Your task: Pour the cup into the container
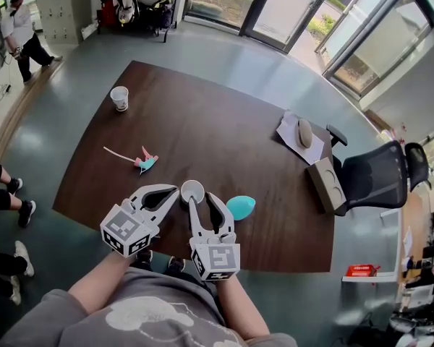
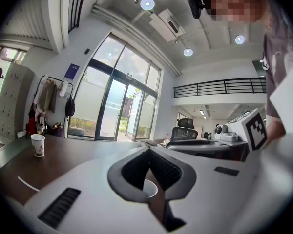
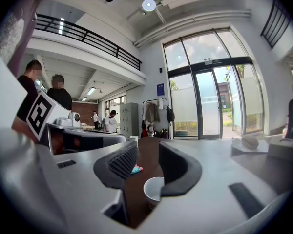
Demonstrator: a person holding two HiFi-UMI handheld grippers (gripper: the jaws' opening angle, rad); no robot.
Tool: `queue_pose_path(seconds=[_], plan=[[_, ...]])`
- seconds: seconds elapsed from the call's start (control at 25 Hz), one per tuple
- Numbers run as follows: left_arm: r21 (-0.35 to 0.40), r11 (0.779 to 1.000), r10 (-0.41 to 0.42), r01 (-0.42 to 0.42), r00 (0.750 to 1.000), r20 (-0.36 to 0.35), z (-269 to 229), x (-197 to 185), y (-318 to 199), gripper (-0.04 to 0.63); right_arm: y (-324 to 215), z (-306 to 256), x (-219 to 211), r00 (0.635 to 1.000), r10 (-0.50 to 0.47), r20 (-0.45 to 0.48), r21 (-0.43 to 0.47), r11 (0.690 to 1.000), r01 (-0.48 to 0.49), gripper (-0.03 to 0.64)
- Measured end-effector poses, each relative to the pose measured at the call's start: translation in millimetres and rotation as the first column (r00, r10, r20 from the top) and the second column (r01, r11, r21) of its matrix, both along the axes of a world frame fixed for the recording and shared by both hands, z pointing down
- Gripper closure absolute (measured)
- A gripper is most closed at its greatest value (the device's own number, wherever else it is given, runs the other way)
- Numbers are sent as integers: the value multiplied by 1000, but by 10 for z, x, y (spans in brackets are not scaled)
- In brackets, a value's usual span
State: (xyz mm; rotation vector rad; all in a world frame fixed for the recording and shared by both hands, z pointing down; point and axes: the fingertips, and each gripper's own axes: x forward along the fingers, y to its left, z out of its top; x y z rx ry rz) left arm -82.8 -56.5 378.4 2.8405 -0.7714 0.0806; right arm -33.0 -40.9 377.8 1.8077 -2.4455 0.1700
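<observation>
while the white cup stands just ahead of the parted, empty jaws of the right gripper, the left gripper, jaws closed, sits at the cup's left and the turquoise container at its right

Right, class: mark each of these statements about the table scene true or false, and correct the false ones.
1. Two paper cups stand on the table: a near cup and a far cup. True.
2. A teal object lies beside the right tongs. True.
3. The right tongs are clamped on the near cup. False: the jaws stand apart and do not press on it.
4. The far cup lies tipped on its side. False: it stands upright.
5. In the head view, the office chair is at the table's left side. False: it is at the right side.
</observation>
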Motion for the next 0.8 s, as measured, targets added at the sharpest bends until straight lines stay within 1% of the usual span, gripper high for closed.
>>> queue_pose_path(seconds=[0.12, 0.2, 0.32, 0.52, 0.64, 0.8], plan=[[-2, 1000, -1, 1, 1000, -1, -8, 4, 25, 589, -6, 15, 36, 999, 29, 28, -10, 1000, -29, 596], [-4, 1000, -2, 2, 1000, -1, -14, 2, 40, 589, -7, 0, 68, 998, 50, 43, -4, 999, -50, 627], [-10, 1000, -10, 10, 1000, -1, -12, -15, 36, 589, -14, -26, 96, 996, 72, 56, 1, 997, -72, 627], [-14, 1000, -23, 23, 1000, -2, 27, -45, 2, 589, -52, 37, 120, 994, 111, 15, -20, 994, -111, 629], [-19, 999, -30, 30, 1000, -2, 49, -69, -27, 589, -70, 48, 92, 994, 109, -13, -29, 994, -109, 629], [-17, 999, -30, 30, 1000, -5, 45, -66, -80, 589, -95, 54, 112, 994, 106, -19, -45, 993, -107, 629]])
